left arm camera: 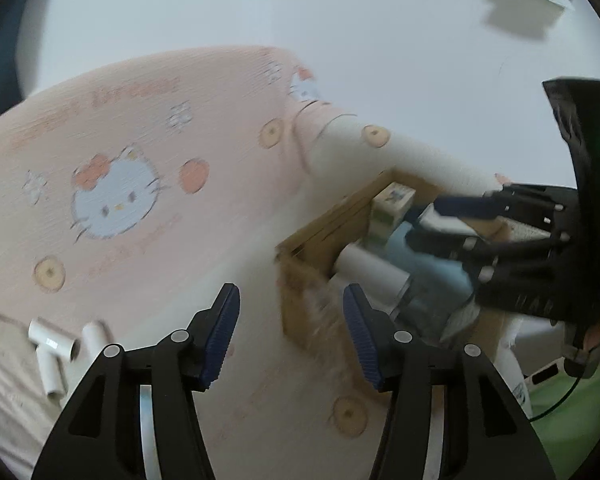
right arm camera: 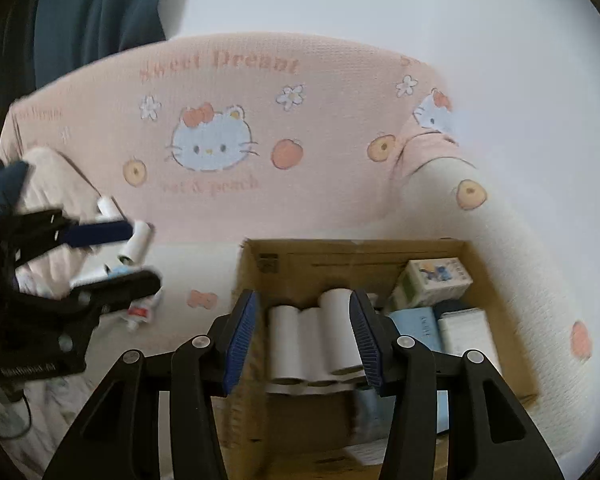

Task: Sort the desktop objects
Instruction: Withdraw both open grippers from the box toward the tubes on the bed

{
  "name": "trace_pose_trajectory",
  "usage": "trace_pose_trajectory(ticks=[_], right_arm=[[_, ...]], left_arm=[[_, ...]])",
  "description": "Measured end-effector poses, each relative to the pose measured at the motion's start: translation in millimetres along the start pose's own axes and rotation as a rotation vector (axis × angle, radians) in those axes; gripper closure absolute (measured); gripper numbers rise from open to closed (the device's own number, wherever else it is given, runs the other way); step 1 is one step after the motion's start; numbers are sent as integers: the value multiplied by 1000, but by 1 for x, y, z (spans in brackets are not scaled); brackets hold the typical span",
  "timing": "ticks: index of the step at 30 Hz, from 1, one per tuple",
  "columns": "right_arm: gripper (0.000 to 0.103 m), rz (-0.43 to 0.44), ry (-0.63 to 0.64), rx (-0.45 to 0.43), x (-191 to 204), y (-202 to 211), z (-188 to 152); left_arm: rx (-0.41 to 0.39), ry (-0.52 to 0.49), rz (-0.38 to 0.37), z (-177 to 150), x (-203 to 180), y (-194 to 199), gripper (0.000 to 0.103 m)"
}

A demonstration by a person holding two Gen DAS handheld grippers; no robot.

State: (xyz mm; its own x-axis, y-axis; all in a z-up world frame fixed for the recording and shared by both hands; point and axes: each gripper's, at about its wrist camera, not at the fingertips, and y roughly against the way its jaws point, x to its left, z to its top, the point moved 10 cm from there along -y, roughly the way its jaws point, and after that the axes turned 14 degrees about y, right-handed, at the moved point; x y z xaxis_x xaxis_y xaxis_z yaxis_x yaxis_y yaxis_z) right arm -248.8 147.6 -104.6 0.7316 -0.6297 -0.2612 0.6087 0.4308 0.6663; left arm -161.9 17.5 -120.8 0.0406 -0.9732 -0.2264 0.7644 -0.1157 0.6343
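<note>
An open cardboard box (right arm camera: pixel 340 252) stands on a pink cat-print cloth (right arm camera: pixel 320 92). In it lie white paper rolls (right arm camera: pixel 300 340) and small cartons (right arm camera: pixel 436 280). My right gripper (right arm camera: pixel 303 300) hangs over the rolls, open, with nothing pressed between its pads. In the left wrist view it (left arm camera: pixel 424 220) reaches in over the box (left arm camera: pixel 300 280) and a roll (left arm camera: pixel 372 272). My left gripper (left arm camera: pixel 290 296) is open and empty above the cloth (left arm camera: pixel 140 120), beside the box's left wall. The right wrist view shows it (right arm camera: pixel 144 252) above white pipe pieces (right arm camera: pixel 136 240).
A white T-shaped pipe fitting (left arm camera: pixel 52 344) lies on the cloth at lower left. A small tube with a red label (right arm camera: pixel 140 312) lies near the pipe pieces. The cream padded arm (right arm camera: pixel 500 248) curves round the box's right side. Dark blue fabric (right arm camera: pixel 80 20) hangs behind.
</note>
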Motion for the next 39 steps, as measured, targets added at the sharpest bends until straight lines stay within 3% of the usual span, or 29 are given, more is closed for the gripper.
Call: trace_pose_trajectory(ticks=[4, 9, 17, 20, 23, 25, 28, 32, 36, 39], right_arm=[[32, -28, 4, -46, 17, 6, 11], [32, 24, 64, -65, 65, 6, 23], [26, 75, 146, -82, 136, -17, 42], [24, 108, 148, -54, 159, -34, 46], [24, 113, 198, -5, 183, -55, 45], [24, 130, 212, 29, 196, -67, 43], [24, 175, 205, 42, 210, -81, 41], [24, 221, 193, 70, 218, -98, 41], [24, 229, 204, 78, 220, -113, 46], [24, 227, 207, 74, 224, -125, 53]], left_arm=[[47, 97, -13, -16, 31, 3, 44], [111, 233, -9, -47, 78, 6, 44], [138, 341, 112, -77, 158, 15, 44], [190, 377, 206, -88, 192, 10, 44], [377, 406, 365, -117, 229, 1, 44], [430, 490, 396, -127, 252, 0, 44], [401, 636, 360, -129, 278, 2, 44], [339, 704, 436, -121, 311, 4, 44], [216, 800, 384, -106, 336, -3, 44], [130, 858, 298, -94, 348, -14, 44]])
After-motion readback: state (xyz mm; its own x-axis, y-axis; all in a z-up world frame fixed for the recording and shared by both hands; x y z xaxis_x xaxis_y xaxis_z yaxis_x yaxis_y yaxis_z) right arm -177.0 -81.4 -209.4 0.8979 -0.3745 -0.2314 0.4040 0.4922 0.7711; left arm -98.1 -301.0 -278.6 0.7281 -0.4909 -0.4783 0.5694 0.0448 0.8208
